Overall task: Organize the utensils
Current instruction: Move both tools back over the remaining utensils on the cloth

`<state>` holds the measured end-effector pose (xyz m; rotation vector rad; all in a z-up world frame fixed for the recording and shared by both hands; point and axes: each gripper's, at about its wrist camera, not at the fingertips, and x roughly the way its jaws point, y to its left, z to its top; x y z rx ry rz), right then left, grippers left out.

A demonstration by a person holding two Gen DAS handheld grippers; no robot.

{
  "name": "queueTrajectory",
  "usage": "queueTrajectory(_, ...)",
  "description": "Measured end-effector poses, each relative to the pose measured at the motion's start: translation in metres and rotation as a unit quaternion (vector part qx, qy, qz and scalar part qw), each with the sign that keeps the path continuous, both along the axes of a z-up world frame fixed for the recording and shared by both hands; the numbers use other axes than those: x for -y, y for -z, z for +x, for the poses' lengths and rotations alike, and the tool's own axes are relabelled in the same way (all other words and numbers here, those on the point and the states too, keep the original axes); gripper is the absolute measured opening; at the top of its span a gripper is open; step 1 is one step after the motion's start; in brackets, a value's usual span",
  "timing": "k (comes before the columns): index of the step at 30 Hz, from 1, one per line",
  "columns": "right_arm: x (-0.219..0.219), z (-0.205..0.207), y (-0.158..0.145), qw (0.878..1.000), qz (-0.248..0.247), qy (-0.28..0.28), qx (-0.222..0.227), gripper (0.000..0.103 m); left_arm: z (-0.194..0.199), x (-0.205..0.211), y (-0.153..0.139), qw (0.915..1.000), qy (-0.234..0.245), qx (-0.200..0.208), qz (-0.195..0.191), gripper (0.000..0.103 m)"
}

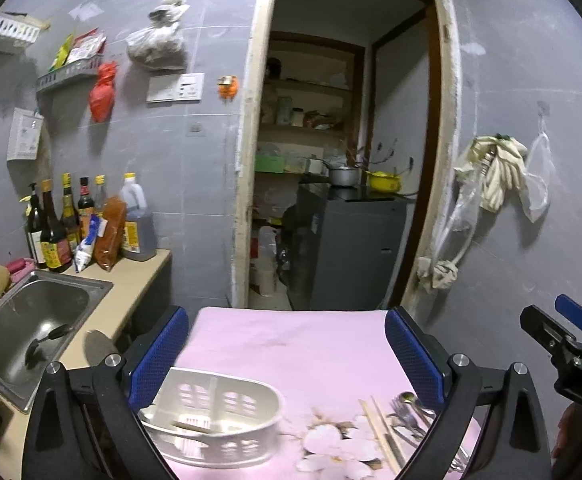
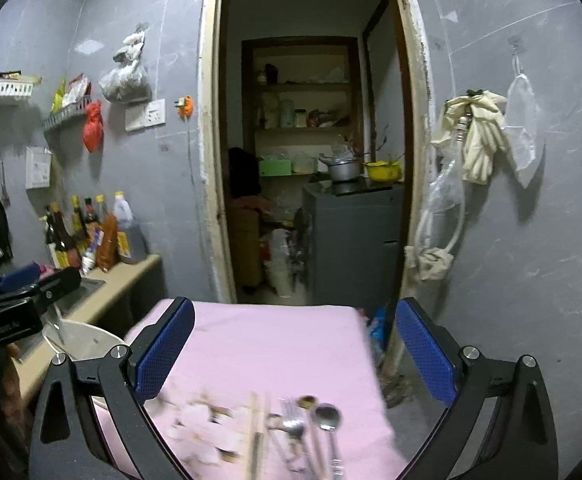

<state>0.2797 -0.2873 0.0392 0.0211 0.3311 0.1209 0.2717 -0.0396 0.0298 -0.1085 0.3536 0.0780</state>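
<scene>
A white slotted basket lies on the pink flowered tablecloth, low between my left gripper's wide-apart blue pads. A pale stick-like piece lies inside the basket. To its right are wooden chopsticks and a heap of metal forks and spoons. In the right wrist view the chopsticks, forks and spoons lie just below my right gripper. Both grippers are open and hold nothing. Each one shows at the edge of the other's view.
A steel sink with a dark ladle is set in the counter at left, with sauce bottles behind it. A pale round object sits between counter and table. An open doorway leads to a pantry. Gloves and bags hang on the right wall.
</scene>
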Motion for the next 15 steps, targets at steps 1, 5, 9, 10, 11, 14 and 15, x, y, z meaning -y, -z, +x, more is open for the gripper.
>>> queueTrajectory(1,0.007,0.0,0.002,1.0,0.001,0.002,-0.002,0.099,0.0,0.009,0.002,1.0,0.003,0.001,0.004,0.099)
queueTrajectory(5,0.038,0.008,0.016,1.0,0.007,0.016,-0.017,0.099,0.001,0.042,0.014,0.9998,0.013,-0.004,0.015,0.099)
queueTrajectory(9,0.063,0.021,0.04,0.999,0.012,0.017,-0.049,0.099,0.008,0.068,0.032,0.9993,0.021,-0.027,0.019,0.099)
queueTrajectory(10,0.066,0.025,0.046,0.998,0.013,0.014,-0.057,0.099,0.01,0.074,0.038,0.999,0.022,-0.034,0.02,0.099)
queueTrajectory(11,0.07,0.03,0.055,0.998,0.014,0.01,-0.068,0.099,0.012,0.08,0.045,0.9987,0.022,-0.042,0.021,0.099)
queueTrajectory(14,0.081,0.041,0.081,0.995,0.017,-0.008,-0.098,0.099,0.021,0.091,0.066,0.9969,0.028,-0.07,0.02,0.099)
queueTrajectory(15,0.084,0.043,0.09,0.994,0.018,-0.013,-0.107,0.099,0.025,0.095,0.077,0.9957,0.03,-0.086,0.018,0.099)
